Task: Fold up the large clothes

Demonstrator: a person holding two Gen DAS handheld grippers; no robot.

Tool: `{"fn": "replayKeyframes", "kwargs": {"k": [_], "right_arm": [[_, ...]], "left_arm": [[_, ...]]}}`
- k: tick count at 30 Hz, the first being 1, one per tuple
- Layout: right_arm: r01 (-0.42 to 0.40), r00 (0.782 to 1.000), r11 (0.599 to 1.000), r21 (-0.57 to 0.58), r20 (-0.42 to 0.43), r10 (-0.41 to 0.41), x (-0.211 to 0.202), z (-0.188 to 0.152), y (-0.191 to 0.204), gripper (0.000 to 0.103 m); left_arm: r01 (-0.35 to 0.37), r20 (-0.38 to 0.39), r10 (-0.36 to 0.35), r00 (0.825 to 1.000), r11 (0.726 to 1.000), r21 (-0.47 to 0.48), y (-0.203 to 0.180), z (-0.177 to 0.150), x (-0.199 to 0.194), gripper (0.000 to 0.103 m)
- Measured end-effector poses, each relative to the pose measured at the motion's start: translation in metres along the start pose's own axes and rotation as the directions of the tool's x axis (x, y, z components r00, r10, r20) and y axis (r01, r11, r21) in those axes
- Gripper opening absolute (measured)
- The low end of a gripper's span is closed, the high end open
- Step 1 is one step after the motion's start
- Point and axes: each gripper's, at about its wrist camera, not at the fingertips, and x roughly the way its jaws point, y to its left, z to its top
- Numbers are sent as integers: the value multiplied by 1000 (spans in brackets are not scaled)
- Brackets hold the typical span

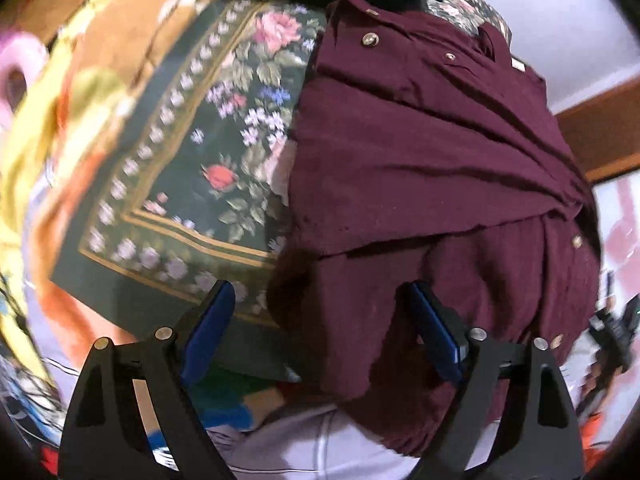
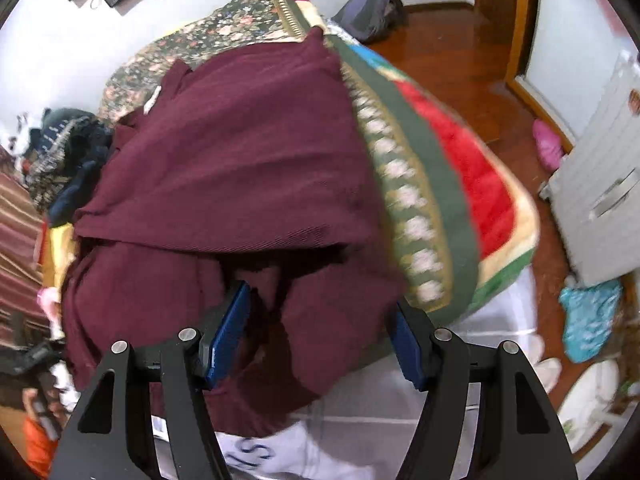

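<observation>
A large maroon buttoned garment (image 1: 424, 152) lies on a bed, partly folded, with an upper layer lying over a lower part that hangs over the bed's near edge. It also shows in the right wrist view (image 2: 240, 168). My left gripper (image 1: 320, 300) is open, its jaws wide apart over the garment's lower left edge, holding nothing. My right gripper (image 2: 320, 312) is open over the hanging lower part of the garment, holding nothing.
The bed has a dark green floral cover (image 1: 192, 168) and a red and green blanket (image 2: 472, 184). A pile of dark clothes (image 2: 68, 148) lies at the bed's far left. A wooden floor (image 2: 452, 52), a white cabinet (image 2: 600, 184) and a grey bag (image 2: 368, 8) are to the right.
</observation>
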Motion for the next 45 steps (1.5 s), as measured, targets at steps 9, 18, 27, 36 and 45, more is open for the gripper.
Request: {"fn": "replayKeyframes", "kwargs": {"k": [9,18,27,36,45], "right_arm": [[-33,997,998,-49,67,36,-17,12,22,11],[-131,977,979,-156,147,154,-33,68,61,8],[-126,933,970,-205,308,187,-29,155,80,7],[-51,979,991,-125,188,74,67,209,67,7],[61,988,974,-220,151,-28,73,207,74,15]], "left_arm": [[122,24,-127,992,983,140,-39,1,-22,17],[283,141,-310,940,941,184,-79,60,-76,10],[215,323,-288,902,946,243,-111,158,-88,10],[5,295,-57,954,985,173,-102,223,-5,11],[-155,210,104,972,958,243,-111,212,19,18]]}}
